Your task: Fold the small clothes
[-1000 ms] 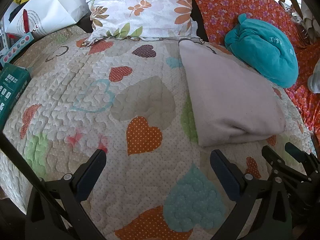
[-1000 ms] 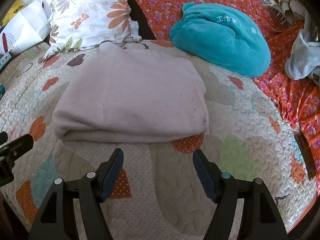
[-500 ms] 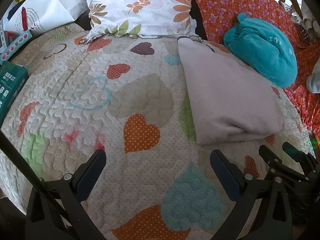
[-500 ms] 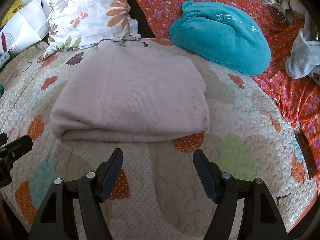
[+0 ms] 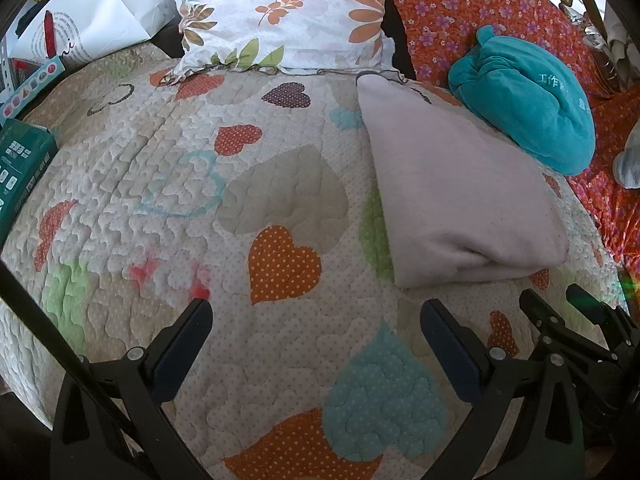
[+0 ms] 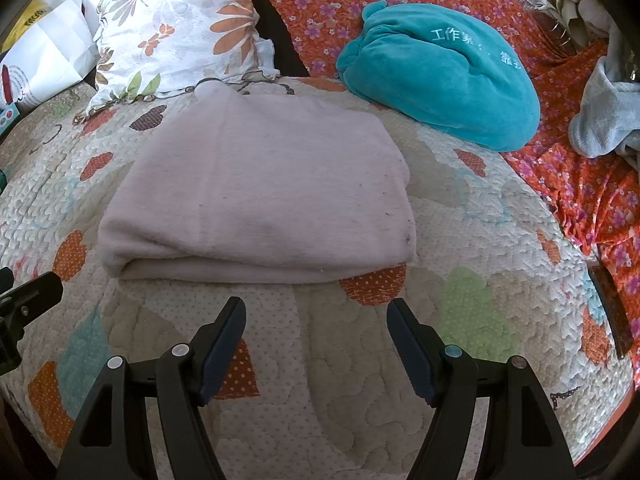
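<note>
A pale pink garment [image 6: 264,188] lies folded into a flat rectangle on the heart-patterned quilt [image 6: 360,360], its thick folded edge toward me. In the left wrist view the same pink garment [image 5: 460,192] sits at the right. My right gripper [image 6: 316,312] hovers open just short of the folded edge, nothing between its fingers. My left gripper [image 5: 316,316] stands open over bare quilt [image 5: 200,184], left of the garment, holding nothing. The right gripper's black frame [image 5: 580,332] shows at the lower right of the left wrist view.
A teal plush bundle [image 6: 440,72] rests behind the garment on an orange floral cover [image 6: 592,184]. A floral pillow [image 5: 288,16] leans at the back. A white paper bag [image 5: 92,28] and a green box [image 5: 20,172] sit at the left edge. Grey cloth [image 6: 600,116] lies far right.
</note>
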`<state>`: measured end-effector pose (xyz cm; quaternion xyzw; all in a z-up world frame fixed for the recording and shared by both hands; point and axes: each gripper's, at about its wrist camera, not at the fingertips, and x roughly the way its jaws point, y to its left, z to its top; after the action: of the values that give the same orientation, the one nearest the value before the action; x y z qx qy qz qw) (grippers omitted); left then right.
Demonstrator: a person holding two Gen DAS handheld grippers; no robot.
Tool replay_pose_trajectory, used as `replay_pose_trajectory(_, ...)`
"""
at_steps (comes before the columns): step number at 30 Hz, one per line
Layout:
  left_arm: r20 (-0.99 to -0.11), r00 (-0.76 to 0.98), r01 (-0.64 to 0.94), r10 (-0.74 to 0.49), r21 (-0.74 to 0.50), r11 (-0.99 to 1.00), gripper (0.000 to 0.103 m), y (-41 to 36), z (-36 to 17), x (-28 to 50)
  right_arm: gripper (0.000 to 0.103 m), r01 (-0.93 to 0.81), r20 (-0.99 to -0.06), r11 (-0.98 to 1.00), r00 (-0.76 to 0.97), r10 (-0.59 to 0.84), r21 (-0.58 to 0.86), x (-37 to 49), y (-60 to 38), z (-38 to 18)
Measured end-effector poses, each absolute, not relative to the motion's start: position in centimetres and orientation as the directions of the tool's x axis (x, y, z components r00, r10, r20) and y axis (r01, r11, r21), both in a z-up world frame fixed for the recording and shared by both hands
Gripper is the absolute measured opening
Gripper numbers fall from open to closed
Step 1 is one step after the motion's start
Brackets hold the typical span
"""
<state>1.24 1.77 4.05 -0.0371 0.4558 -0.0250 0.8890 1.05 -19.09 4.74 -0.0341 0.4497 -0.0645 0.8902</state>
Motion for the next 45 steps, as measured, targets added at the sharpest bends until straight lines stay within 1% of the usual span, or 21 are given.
replay_pose_trajectory(19, -0.820, 0.565, -0.005, -0.092, -0.115, 0.993, 0.103, 2.1, 3.8, 1.1, 0.079, 0.086, -0.793, 0.988, 0.590, -0.154, -0.128, 1.0, -19.1, 4.9)
replay_pose_trajectory(45, -0.829, 0.551, -0.012, -0.092, -0.118, 0.993, 0.103, 2.4, 3.5, 1.2, 0.080, 0.072, -0.769, 0.982, 0.613, -0.181, -0.174, 0.5, -18.1, 5.1)
